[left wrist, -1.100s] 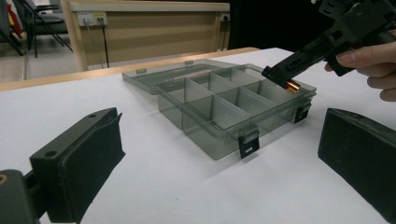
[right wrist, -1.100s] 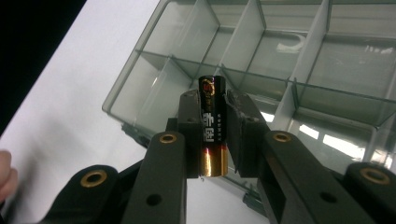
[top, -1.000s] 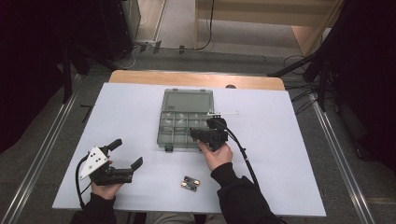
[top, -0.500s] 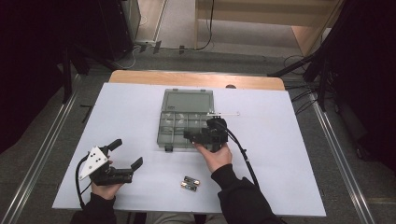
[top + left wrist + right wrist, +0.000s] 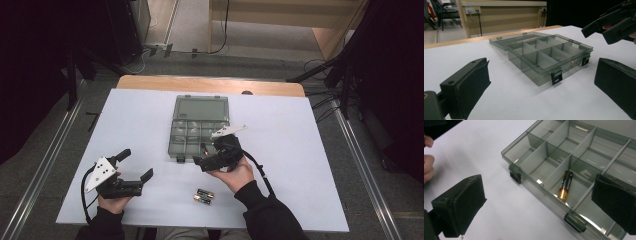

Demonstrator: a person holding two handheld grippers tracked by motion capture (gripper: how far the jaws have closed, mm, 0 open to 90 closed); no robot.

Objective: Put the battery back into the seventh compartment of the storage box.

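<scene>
A black-and-copper cylindrical battery lies in a front compartment of the smoky clear plastic organiser box, centre frame in the right gripper view. The right gripper, jaws just opened and empty, hangs above it. The left gripper, released, sits lower left in the high view; two more batteries lie on the white table.

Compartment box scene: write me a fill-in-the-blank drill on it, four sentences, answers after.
1. The lid of the compartment box lies ____.
2. One battery lies inside a ____ of the box.
3. On the table near the person lie ____ more batteries.
4. The right gripper has just been opening, and its jaws hold ____.

Missing words: open; compartment; two; nothing
</scene>
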